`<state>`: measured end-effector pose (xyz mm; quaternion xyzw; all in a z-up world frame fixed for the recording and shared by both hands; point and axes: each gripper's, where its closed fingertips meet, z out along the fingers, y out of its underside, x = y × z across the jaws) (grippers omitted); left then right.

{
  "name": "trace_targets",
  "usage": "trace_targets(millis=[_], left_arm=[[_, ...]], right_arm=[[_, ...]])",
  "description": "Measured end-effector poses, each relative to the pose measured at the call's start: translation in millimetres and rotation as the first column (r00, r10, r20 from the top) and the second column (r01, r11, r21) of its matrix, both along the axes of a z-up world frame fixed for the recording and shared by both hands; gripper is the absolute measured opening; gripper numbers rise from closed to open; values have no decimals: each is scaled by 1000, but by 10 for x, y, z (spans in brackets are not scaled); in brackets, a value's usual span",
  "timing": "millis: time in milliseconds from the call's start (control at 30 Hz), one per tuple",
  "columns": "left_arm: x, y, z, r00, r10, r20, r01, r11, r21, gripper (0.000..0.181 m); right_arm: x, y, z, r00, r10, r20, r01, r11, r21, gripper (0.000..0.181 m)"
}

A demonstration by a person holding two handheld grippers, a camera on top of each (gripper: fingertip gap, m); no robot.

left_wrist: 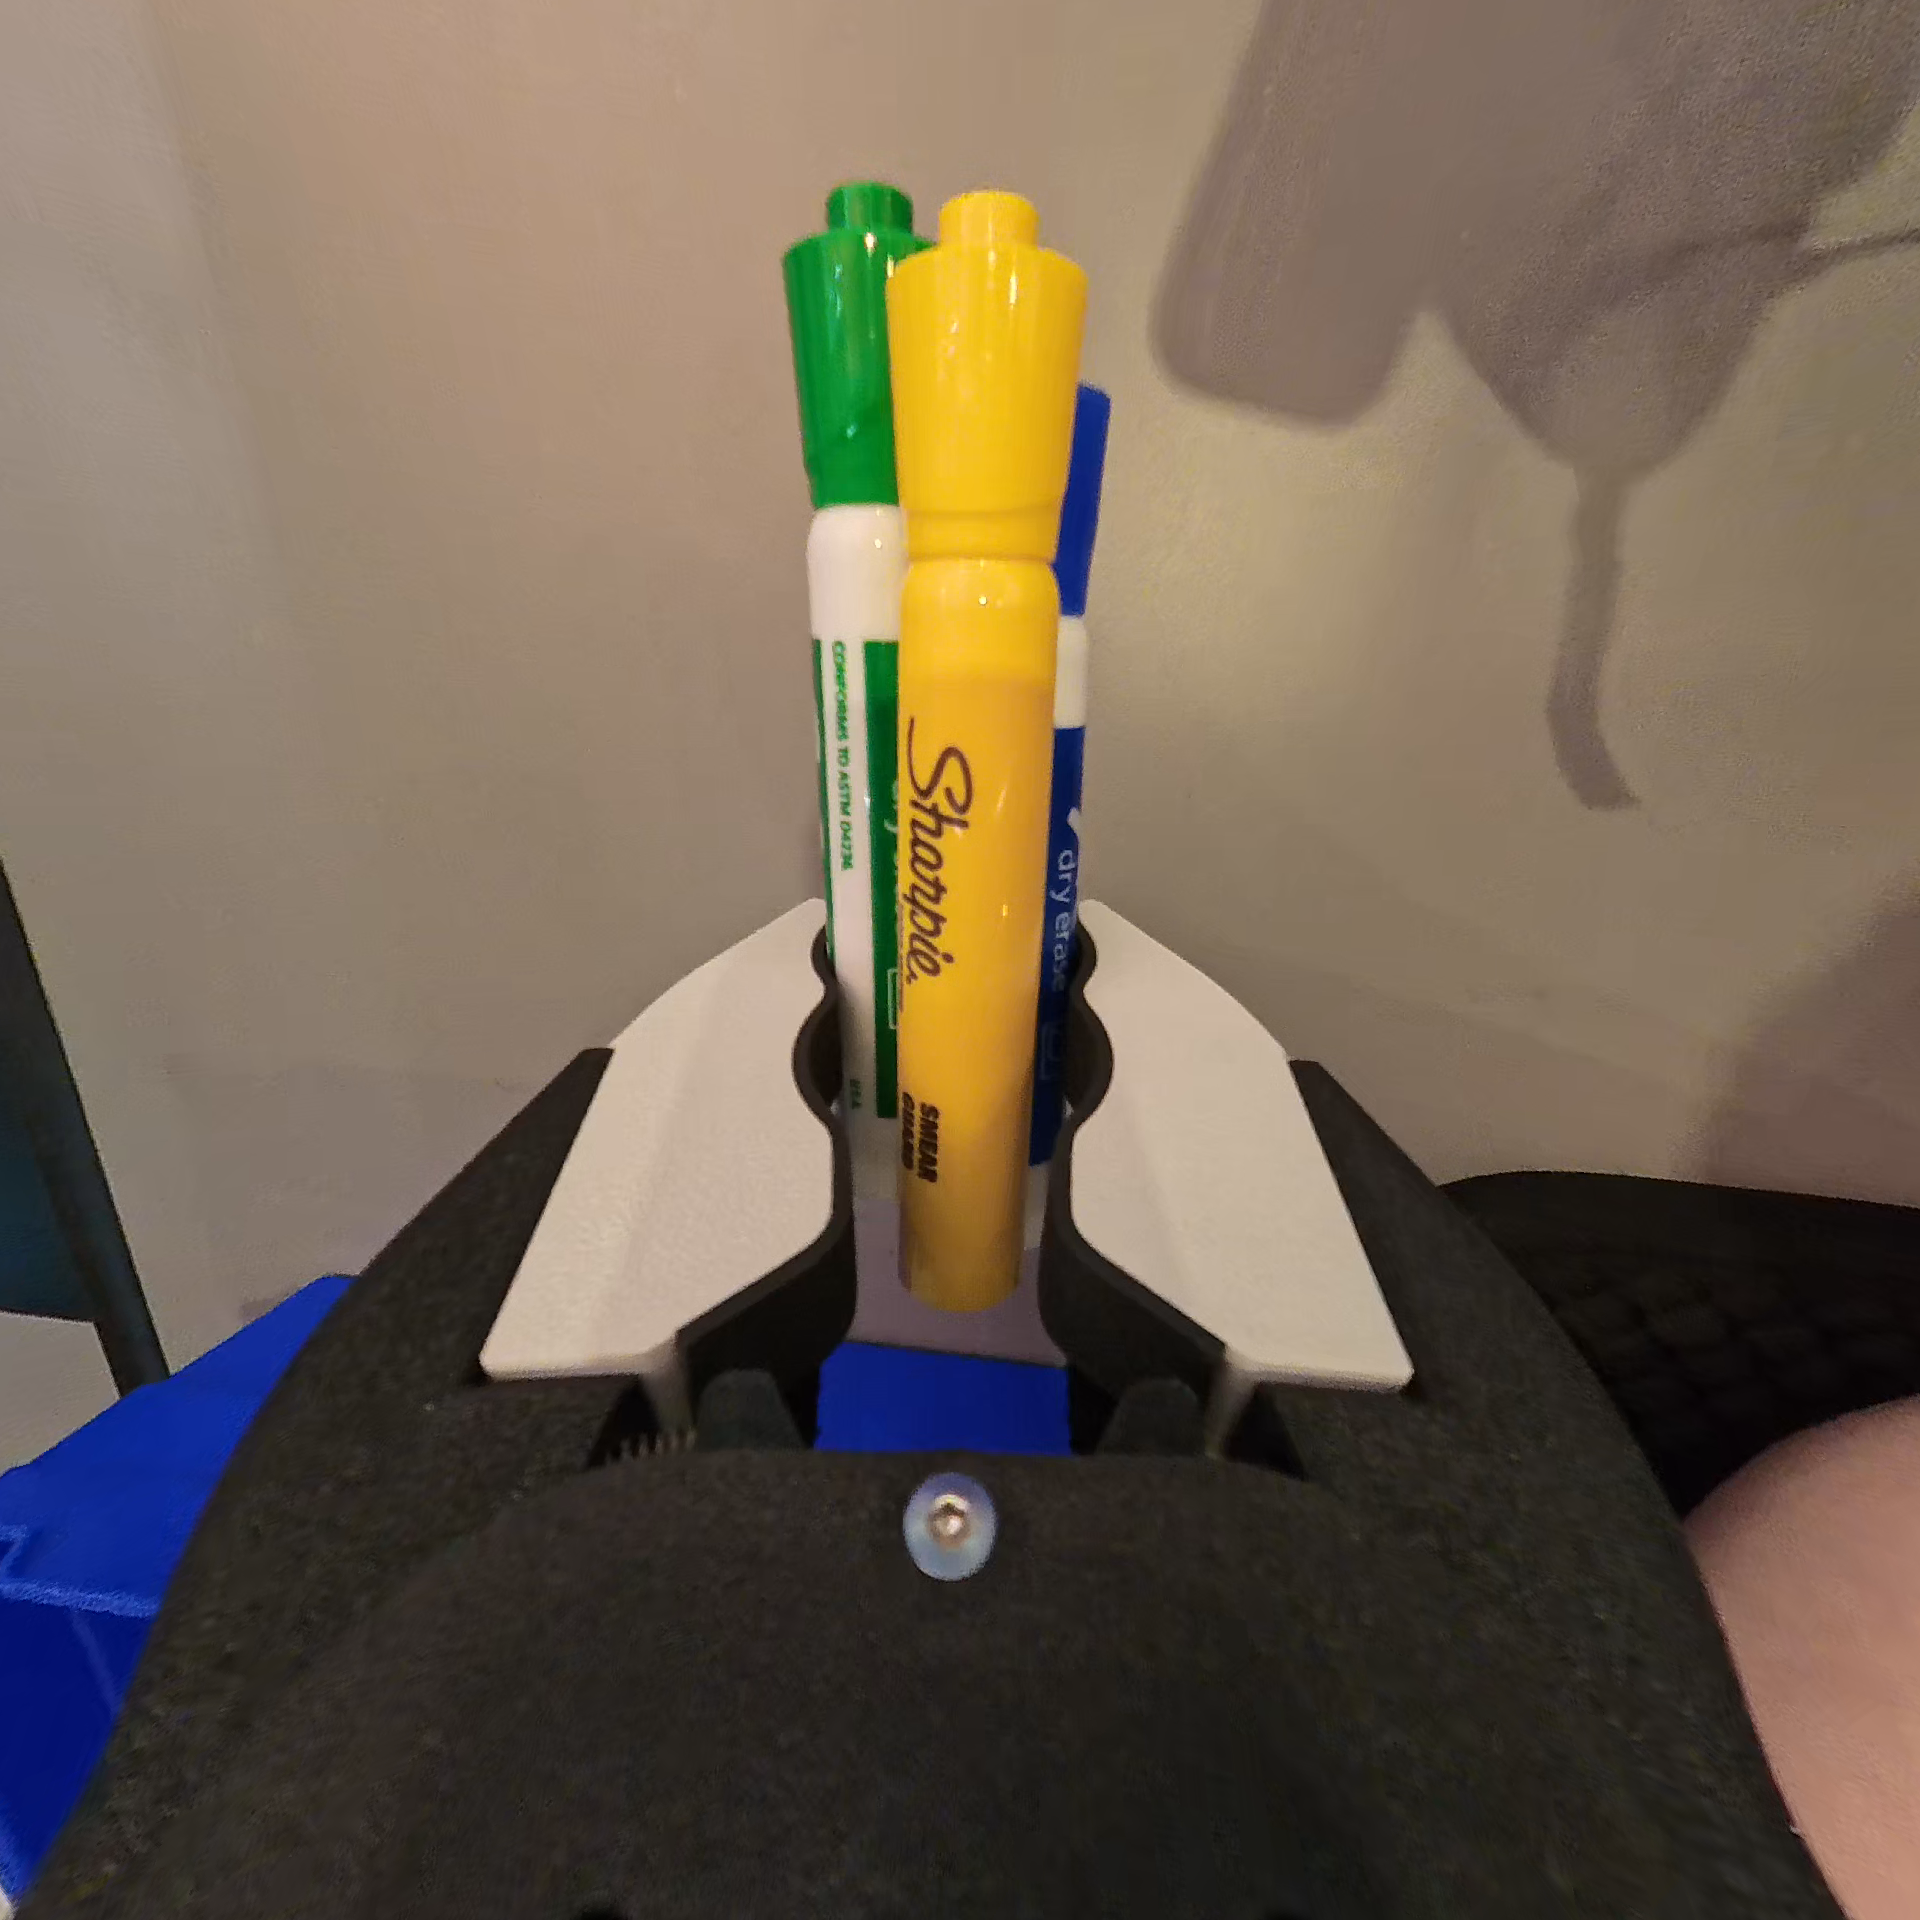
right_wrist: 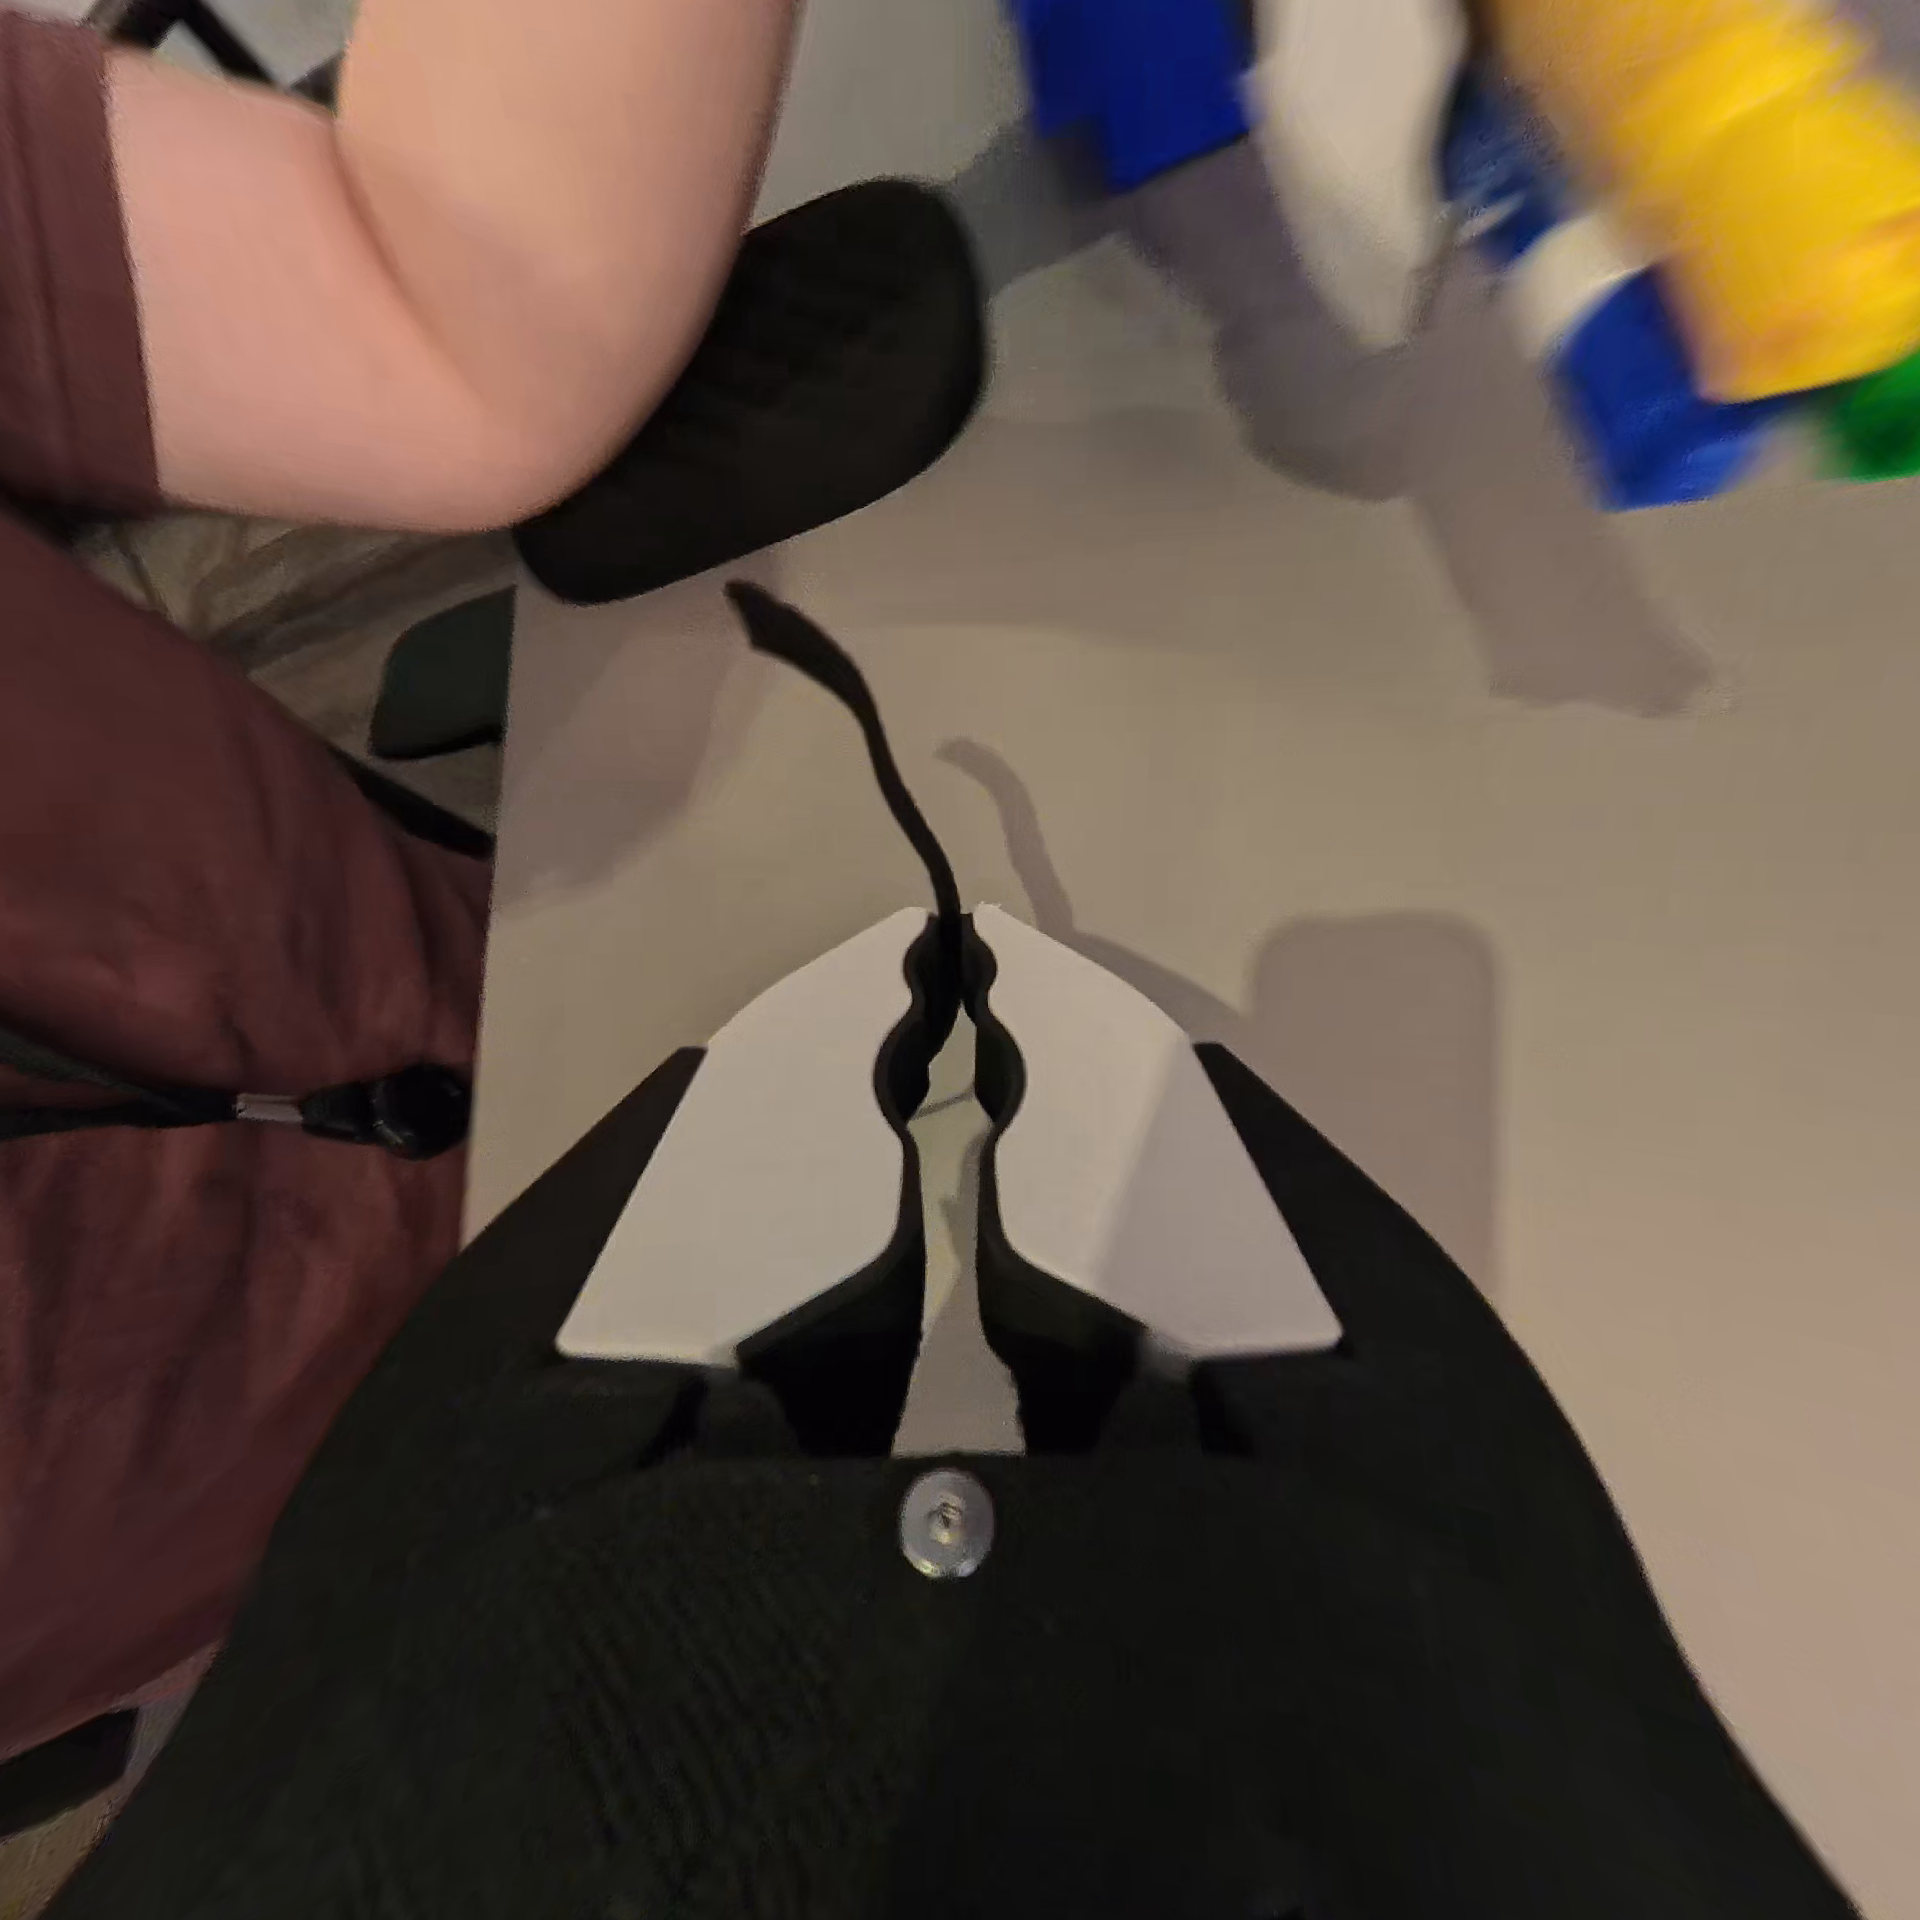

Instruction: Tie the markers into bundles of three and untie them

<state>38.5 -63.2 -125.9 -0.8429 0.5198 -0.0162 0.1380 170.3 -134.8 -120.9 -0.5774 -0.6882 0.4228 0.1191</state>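
Three markers stand upright and pressed together in the left gripper (left_wrist: pixel 951 935): a yellow marker (left_wrist: pixel 971 748) in front, a green marker (left_wrist: pixel 847 582) just behind it on the left and a blue marker (left_wrist: pixel 1075 790) behind it on the right, all with caps up. The gripper's white fingers (left_wrist: pixel 717 1122) clench the lower barrels from both sides, so the bundle is held off the table (left_wrist: pixel 416 520), whose pale surface fills the background. No band shows around the markers in the left wrist view. Right of the markers, on the table, lies a blurred grey shadow of the other tool with a thin curved tail. Below the markers, between the jaws, a blue part of the gripper body shows, and a blue piece sits at the lower left edge. In the right wrist view the same markers appear blurred in the upper right corner, yellow (right_wrist: pixel 1756 187) beside blue (right_wrist: pixel 1652 416), with a bit of green (right_wrist: pixel 1881 436) at the edge. The right gripper (right_wrist: pixel 951 925) is well apart from the markers, its fingertips pinched shut on a thin black tie (right_wrist: pixel 883 769) that curls upward from the tips, free at its far end. Left of the tie, a person's bare forearm (right_wrist: pixel 364 291) rests on a black pad (right_wrist: pixel 790 384), with a maroon garment (right_wrist: pixel 208 935) below.
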Motion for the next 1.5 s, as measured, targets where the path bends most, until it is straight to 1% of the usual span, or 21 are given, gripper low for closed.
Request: trace_targets(millis=[67,133,233,333,433,533,633,733,800,867,933,967,1000,1100,1200,1267,1400,1500], left_arm=[[2,2,-4,1000,-2,0,2,1000,0,39],[1,0,0,1000,-1,4,1,1000,-1,39],[12,-4,13,1000,-8,15,8,1000,2,38],[39,-10,18,999,-22,27,22,1000,2,38],[64,-23,-10,999,-41,24,41,999,-9,38],[90,-35,-55,999,-46,18,47,998,-33,39],[126,-41,-89,998,-62,22,63,997,-47,38],[148,-33,-95,997,-67,37,69,996,-48,38],[159,-22,-89,996,-71,45,73,996,-42,38],[202,-19,-81,994,-86,67,88,995,-39,39],[260,-33,-71,990,-104,93,108,993,-43,39],[279,-38,-64,989,-112,98,117,992,-42,39],[296,-45,-54,987,-120,103,125,991,-39,39],[338,-72,-9,984,-135,117,140,990,-35,38],[362,-91,31,983,-147,112,151,988,-23,39],[381,-100,61,982,-153,109,156,988,-14,39],[424,-139,106,980,-173,100,175,985,-7,38],[492,-174,133,973,-200,116,202,979,-5,38]], right_arm=[[-42,275,119,999,-30,-36,30,999,11,4],[-84,454,249,996,-13,-88,14,1000,2,4],[-169,765,374,992,-32,-123,33,999,1,4],[-253,949,566,971,53,-232,-45,998,38,4],[-340,1168,681,958,96,-271,-69,992,107,4],[-438,1291,830,939,116,-324,-87,991,104,4],[-475,1360,833,937,153,-315,-116,984,133,4],[-427,1404,716,939,216,-269,-154,960,233,4],[-427,1460,676,938,236,-255,-155,941,302,4],[-485,1444,732,905,288,-313,-157,910,383,4],[-548,1345,850,832,363,-420,-142,870,473,4],[-568,1285,881,797,405,-447,-137,843,520,4],[-590,1245,883,778,440,-448,-128,810,572,4],[-664,1167,833,759,513,-400,-111,708,698,4],[-699,1005,902,690,575,-440,-100,678,729,4],[-705,920,918,667,607,-433,-108,653,750,4],[-736,787,940,626,678,-386,-125,576,808,4],[-773,718,947,576,744,-338,-135,495,859,4]])
